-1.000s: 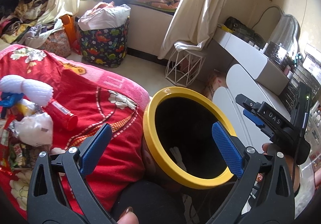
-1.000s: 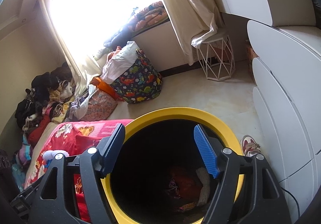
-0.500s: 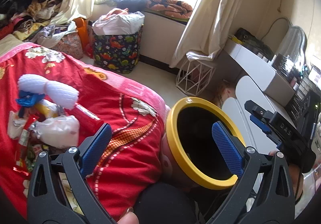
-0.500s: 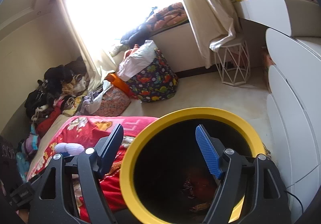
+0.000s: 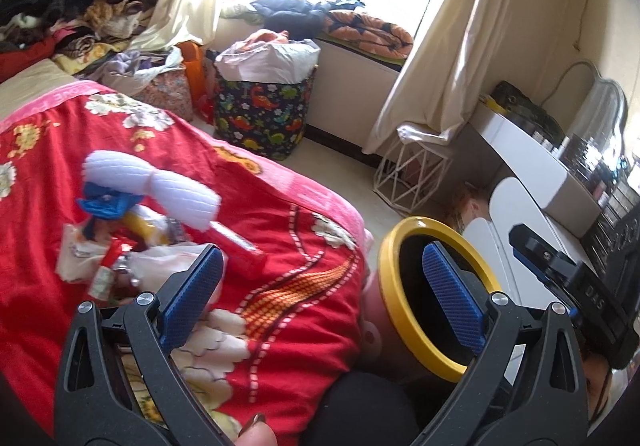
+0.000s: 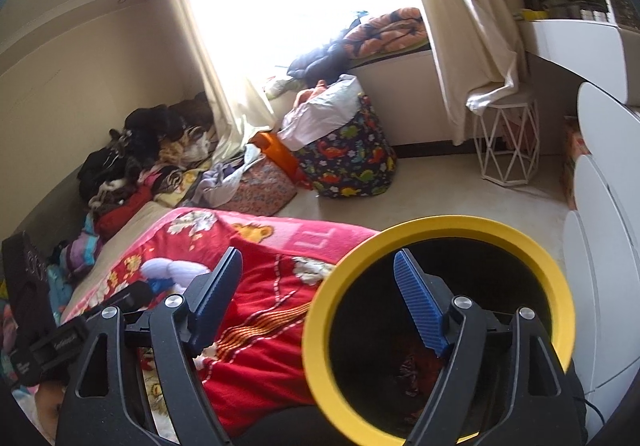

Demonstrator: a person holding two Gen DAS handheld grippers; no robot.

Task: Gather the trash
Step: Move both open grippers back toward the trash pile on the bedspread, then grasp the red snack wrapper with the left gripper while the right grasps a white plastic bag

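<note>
Both grippers (image 5: 320, 286) (image 6: 320, 290) beside bin rim (image 6: 440, 224)

Red blanket (image 5: 280, 246), wrapper pile (image 5: 120, 246) on it

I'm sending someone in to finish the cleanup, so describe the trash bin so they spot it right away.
Find the bed with the red flowered blanket. At its near corner, between the bed and the white drawers, stands the trash bin. It is black inside with a thick yellow rim, unlike the dinosaur-print basket by the window.

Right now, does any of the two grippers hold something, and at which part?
Nothing is held. The left gripper stands open and empty over the red blanket; the right gripper has just been opening, empty, above the yellow-rimmed bin.
</note>
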